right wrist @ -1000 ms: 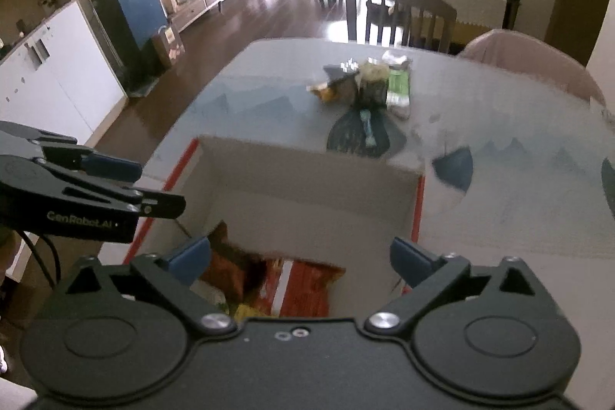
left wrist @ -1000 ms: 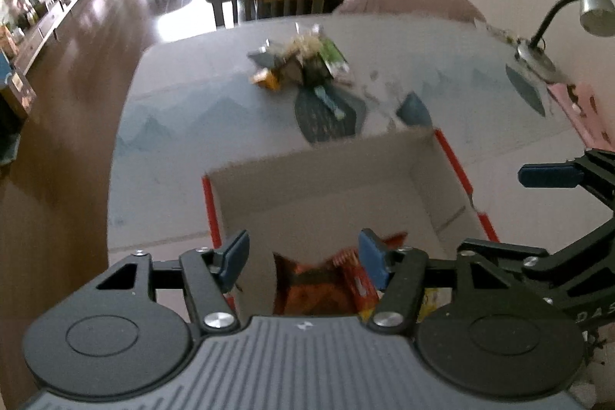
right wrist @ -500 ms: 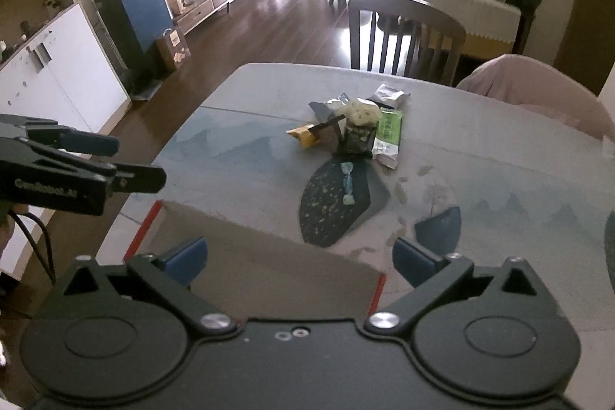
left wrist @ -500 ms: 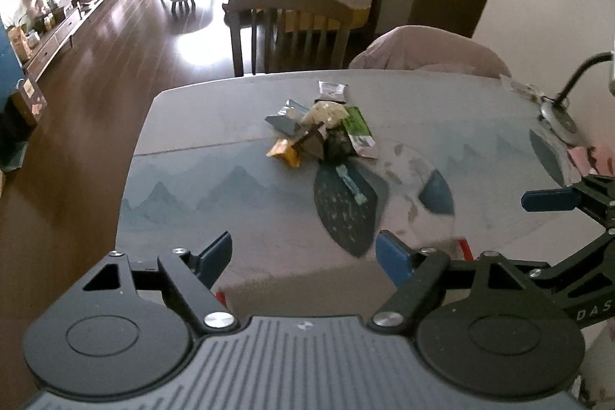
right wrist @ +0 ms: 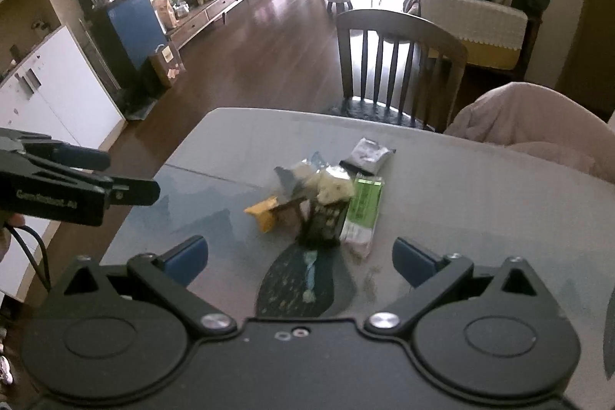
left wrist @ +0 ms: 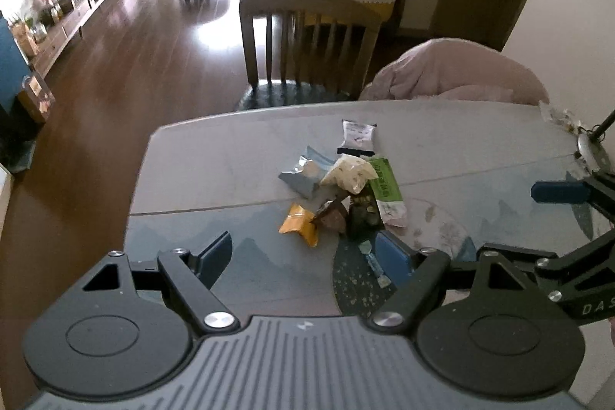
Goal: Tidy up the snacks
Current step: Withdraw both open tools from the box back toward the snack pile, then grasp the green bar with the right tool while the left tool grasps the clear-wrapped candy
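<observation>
Both grippers have swung up off the box, which has dropped out of view, and now face the snack pile (left wrist: 338, 195) mid-table. I judge a fresh pick is starting. Left gripper (left wrist: 307, 256) and right gripper (right wrist: 300, 258) gape wide, holding nothing. Bare table (left wrist: 215, 171) lies left of the pile; its far edge and a chair (left wrist: 311, 37) sit well beyond the pile.

Glossy plastic snack wrappers (left wrist: 338, 195) lie on a smooth matt table (left wrist: 215, 156) beside a slatted wooden chair (left wrist: 307, 37).
</observation>
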Demonstrator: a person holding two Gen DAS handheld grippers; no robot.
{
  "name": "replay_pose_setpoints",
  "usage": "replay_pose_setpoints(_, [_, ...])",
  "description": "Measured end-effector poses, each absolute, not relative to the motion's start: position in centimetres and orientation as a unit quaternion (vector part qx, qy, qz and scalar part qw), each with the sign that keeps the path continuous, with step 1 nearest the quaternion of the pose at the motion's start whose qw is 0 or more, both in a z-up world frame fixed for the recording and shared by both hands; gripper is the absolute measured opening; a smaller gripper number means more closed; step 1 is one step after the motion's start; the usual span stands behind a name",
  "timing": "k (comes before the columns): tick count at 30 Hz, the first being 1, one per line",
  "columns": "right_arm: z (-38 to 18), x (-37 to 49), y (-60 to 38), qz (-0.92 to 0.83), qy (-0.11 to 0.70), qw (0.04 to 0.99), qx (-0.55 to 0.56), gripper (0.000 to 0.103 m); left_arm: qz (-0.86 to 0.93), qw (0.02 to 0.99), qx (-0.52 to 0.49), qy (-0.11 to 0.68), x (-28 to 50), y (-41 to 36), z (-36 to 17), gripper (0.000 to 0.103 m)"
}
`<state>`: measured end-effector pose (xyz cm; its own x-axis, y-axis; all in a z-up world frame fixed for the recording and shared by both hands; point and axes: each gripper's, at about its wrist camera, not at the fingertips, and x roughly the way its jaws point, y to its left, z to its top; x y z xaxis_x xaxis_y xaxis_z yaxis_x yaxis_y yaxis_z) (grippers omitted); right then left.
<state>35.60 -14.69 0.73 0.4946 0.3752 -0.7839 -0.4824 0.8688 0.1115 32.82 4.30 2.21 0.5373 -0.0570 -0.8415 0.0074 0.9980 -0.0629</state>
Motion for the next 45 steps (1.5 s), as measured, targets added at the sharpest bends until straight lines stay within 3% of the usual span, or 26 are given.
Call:
replay_pose_setpoints(14, [-8.6, 48.3, -16.9, 0.186, 0.517, 0.834, -0.056, 0.096, 0.001, 0.804, -0.060, 0.592, 41.2, -0.4, -9.2, 0.082])
replay_pose_setpoints(22, [-13.1, 52.0, -16.2, 0.192, 0.554, 0.809, -0.044, 0.084, 0.019, 0.760, -0.087, 0.644, 44.1, -2.1, -14.7, 0.081])
replay_pose_setpoints(30, [-15.8, 54.0, -14.4, 0.196, 0.573, 0.795, -0.032, 0.075, 0.024, 0.744, -0.088, 0.662, 44.5, -3.1, -17.3, 0.068])
replay_pose_setpoints(33, [-16.6, 54.1, -13.6, 0.195, 0.575, 0.793, -0.045, 0.067, 0.026, 0.743, -0.090, 0.663, 44.5, -3.3, -17.9, 0.066])
replay_pose_setpoints(35, [-16.9, 54.2, -13.4, 0.193, 0.574, 0.795, -0.044, 0.063, 0.027, 0.741, -0.092, 0.665, 44.5, -3.3, -18.2, 0.060])
replay_pose_setpoints(45, [-17.2, 53.5, -12.3, 0.199, 0.564, 0.797, -0.079, 0.054, 0.032, 0.748, -0.073, 0.659, 44.3, -4.8, -19.0, 0.056])
